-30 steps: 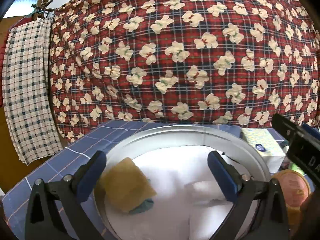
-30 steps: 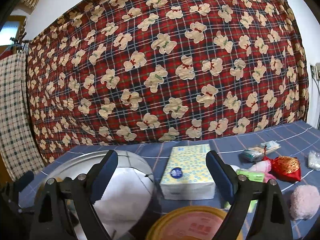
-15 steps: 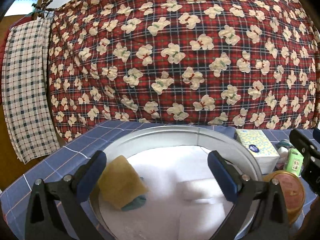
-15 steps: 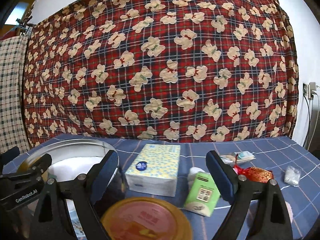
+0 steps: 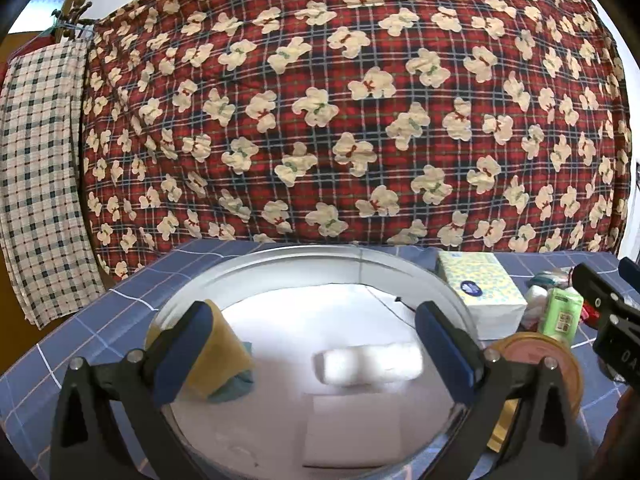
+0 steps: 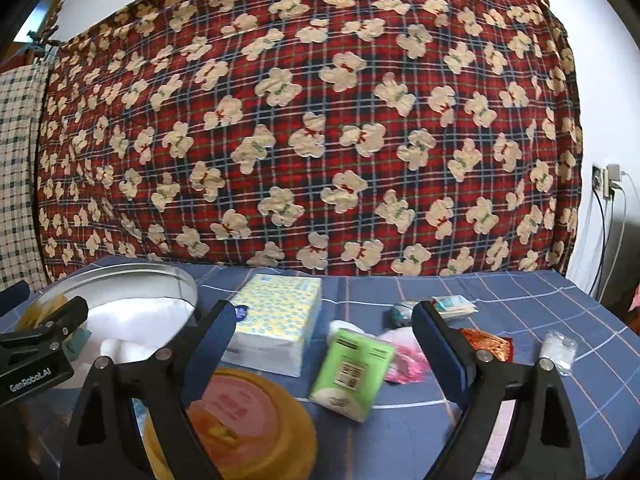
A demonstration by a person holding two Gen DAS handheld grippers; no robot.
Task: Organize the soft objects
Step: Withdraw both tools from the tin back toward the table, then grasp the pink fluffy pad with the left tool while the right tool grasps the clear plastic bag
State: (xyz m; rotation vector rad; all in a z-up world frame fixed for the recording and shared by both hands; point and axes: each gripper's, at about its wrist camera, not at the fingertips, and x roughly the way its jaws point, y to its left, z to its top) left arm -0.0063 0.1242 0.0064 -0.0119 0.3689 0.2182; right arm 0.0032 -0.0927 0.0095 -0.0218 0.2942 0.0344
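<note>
Right gripper (image 6: 324, 340) jaws apart, empty; green tissue pack (image 6: 352, 372) lies between them on tabletop (image 6: 500, 292), w/o contact.

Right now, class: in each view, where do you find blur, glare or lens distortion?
Left wrist view: glare washes out the metal basin interior, the white roll looks smeared. Right wrist view: the green packet is motion-blurred. Both views: fisheye bulges the bear quilt, corners dark.
</note>
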